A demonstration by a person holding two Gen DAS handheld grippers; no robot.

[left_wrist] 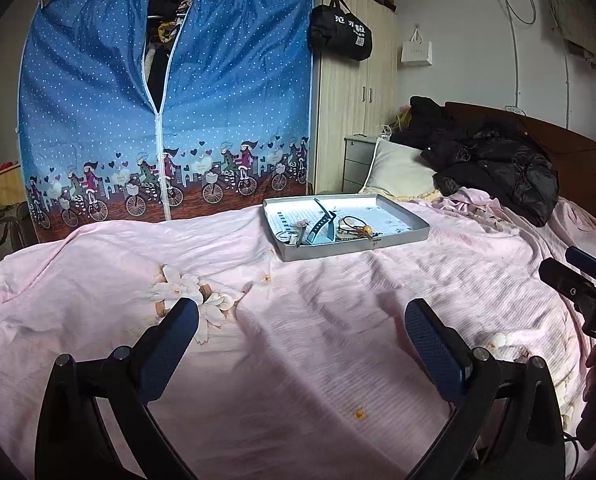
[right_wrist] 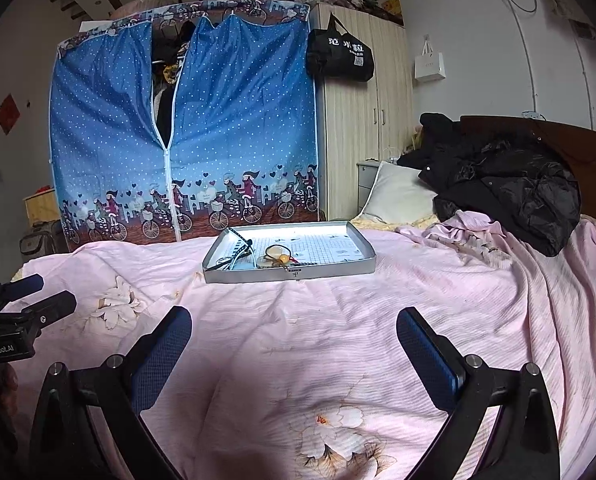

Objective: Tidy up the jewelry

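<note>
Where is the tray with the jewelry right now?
The tray sits on the pink bedspread, ahead of both open hand-held grippers, in front of the blue fabric wardrobe and left of the white pillow.

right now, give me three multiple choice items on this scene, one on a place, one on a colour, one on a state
1. Where does the jewelry lie?
A. in the tray on the bed
B. on the pillow
C. on the floor

2. What colour is the bedspread?
A. green
B. pink
C. grey

3. How do the two tools stand?
A. both open and empty
B. both shut on jewelry
C. left open, right shut on the tray

Answers:
1 A: the jewelry sits bunched in the tray, which rests on the bed.
2 B: the bedspread is pale pink with flower prints.
3 A: the left tool and the right tool each show fingers spread wide with only bedspread between them.
</note>
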